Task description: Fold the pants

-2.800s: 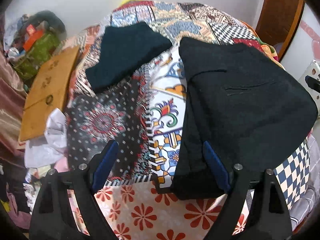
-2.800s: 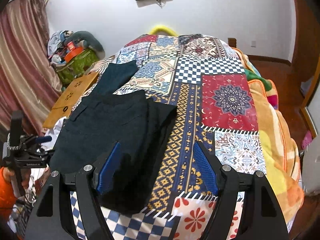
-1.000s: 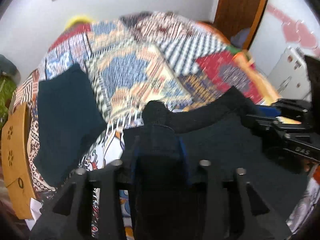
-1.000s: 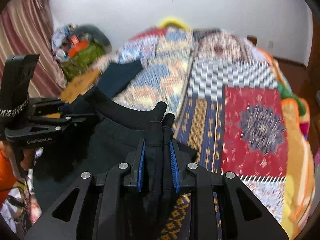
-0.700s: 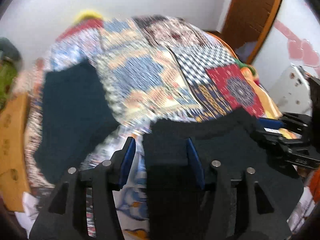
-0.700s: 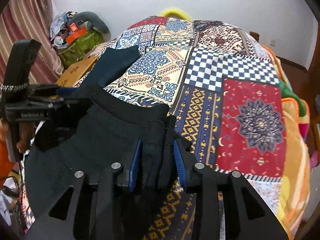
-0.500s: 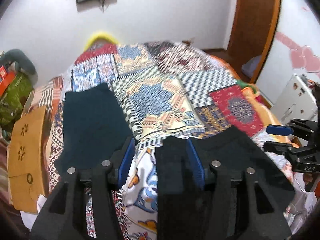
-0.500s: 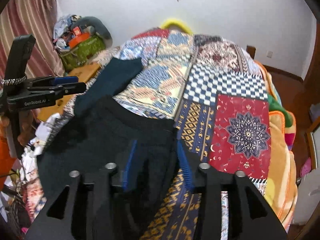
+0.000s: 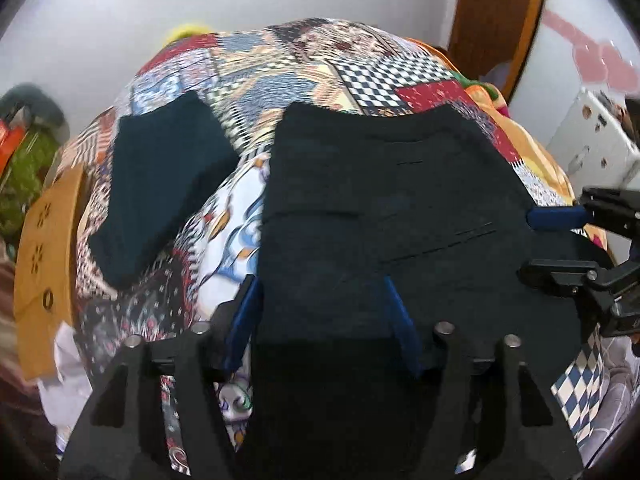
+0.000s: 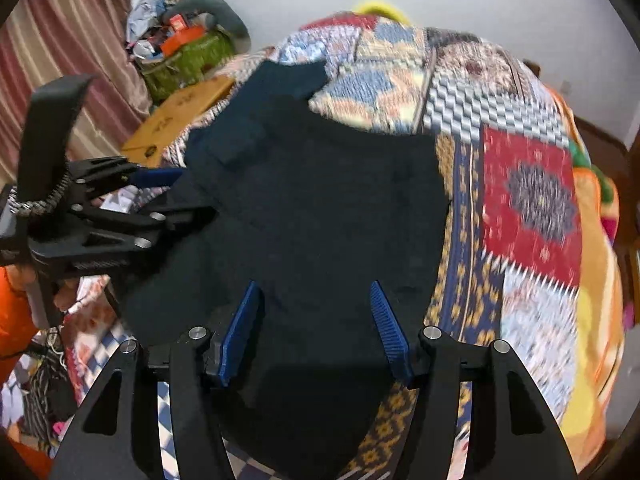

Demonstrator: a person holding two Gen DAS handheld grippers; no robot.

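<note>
The black pants (image 9: 384, 216) lie folded flat on the patchwork bedspread (image 9: 328, 60), near its front edge; they also fill the middle of the right wrist view (image 10: 320, 208). My left gripper (image 9: 320, 304) is open, its blue pads over the pants' near left edge. My right gripper (image 10: 314, 316) is open above the pants' near right part. Each gripper shows in the other's view: the right one (image 9: 560, 240) at the pants' right edge, the left one (image 10: 160, 196) at their left edge.
A second folded dark teal garment (image 9: 160, 176) lies on the bed to the left of the pants. A tan wooden board (image 9: 44, 240) leans at the bed's left side. Bags and clutter (image 10: 180, 48) sit by the curtain. A wooden door (image 9: 496, 20) stands at the back right.
Both grippers were shut on the pants' edge and carried it forward over the rest. They have since opened and let go, and the pants now lie flat in a shorter fold.
</note>
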